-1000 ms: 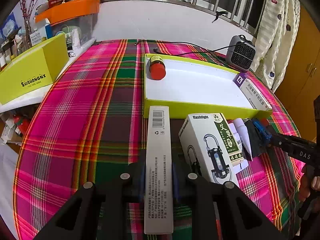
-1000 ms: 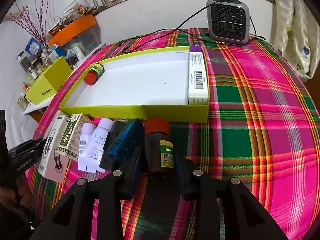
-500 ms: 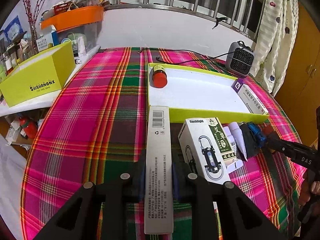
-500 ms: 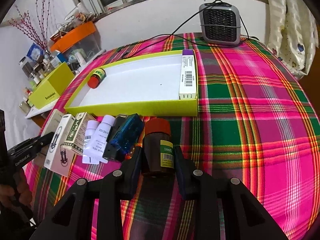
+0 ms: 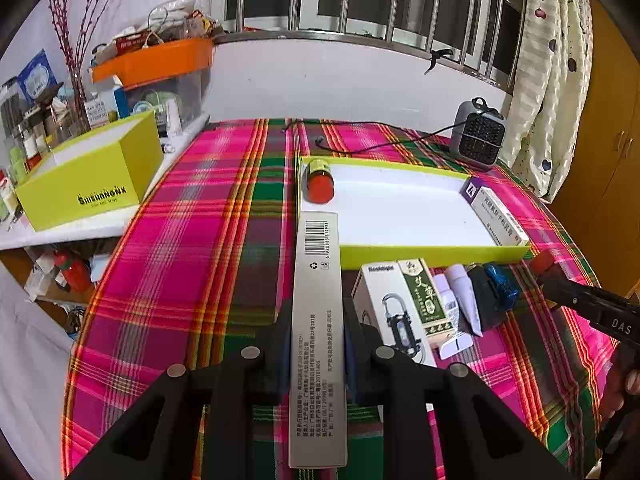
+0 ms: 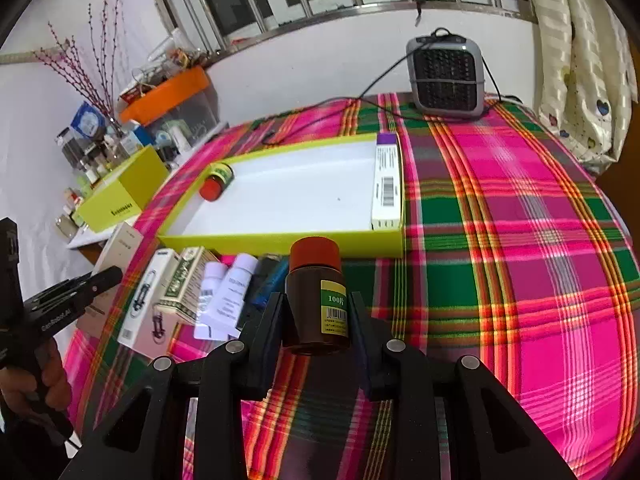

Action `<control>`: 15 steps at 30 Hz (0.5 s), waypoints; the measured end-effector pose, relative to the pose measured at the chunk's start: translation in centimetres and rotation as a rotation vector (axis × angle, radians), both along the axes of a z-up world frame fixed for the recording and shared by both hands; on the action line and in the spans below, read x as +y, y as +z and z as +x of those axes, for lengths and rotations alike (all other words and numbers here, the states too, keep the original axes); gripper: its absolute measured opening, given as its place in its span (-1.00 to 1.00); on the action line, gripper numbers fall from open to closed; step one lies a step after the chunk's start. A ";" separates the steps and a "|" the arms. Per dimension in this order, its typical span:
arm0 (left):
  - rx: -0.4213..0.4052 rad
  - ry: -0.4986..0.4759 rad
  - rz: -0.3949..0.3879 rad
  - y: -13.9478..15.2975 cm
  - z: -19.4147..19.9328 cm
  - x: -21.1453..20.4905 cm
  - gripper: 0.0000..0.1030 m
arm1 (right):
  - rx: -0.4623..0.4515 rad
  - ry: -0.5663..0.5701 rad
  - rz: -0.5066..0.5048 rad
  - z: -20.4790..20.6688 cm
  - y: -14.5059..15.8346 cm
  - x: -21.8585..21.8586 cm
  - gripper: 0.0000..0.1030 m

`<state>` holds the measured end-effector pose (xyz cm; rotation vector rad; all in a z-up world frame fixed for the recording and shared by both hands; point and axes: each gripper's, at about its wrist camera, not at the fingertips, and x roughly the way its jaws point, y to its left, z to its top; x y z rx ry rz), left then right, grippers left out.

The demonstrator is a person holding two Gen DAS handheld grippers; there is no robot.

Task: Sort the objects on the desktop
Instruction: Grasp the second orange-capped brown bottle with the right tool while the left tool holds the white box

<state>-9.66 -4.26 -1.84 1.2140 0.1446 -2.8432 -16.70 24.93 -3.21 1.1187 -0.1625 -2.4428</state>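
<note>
The left gripper [image 5: 316, 344] pinched a long grey box [image 5: 318, 332] held above the tablecloth [image 5: 192, 240]. The right gripper [image 6: 318, 322] was clamped on a brown bottle [image 6: 316, 296] near the front edge of the yellow tray [image 6: 280, 240]. Inside the tray, a small red-capped bottle [image 5: 318, 182] lay in the far left corner and a white carton [image 6: 387, 184] lay along the right wall.

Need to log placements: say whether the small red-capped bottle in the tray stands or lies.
Lying: the bottle rests sideways on the tray floor.
</note>
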 end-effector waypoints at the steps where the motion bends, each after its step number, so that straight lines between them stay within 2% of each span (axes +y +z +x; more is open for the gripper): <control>1: 0.006 0.001 -0.004 0.3 0.0 0.1 -0.57 | 0.007 0.000 -0.006 0.0 0.2 0.1 -0.37; 15: 0.065 -0.036 -0.032 3.1 -2.2 2.7 -0.57 | 0.081 0.001 -0.049 -0.4 2.4 0.5 -0.37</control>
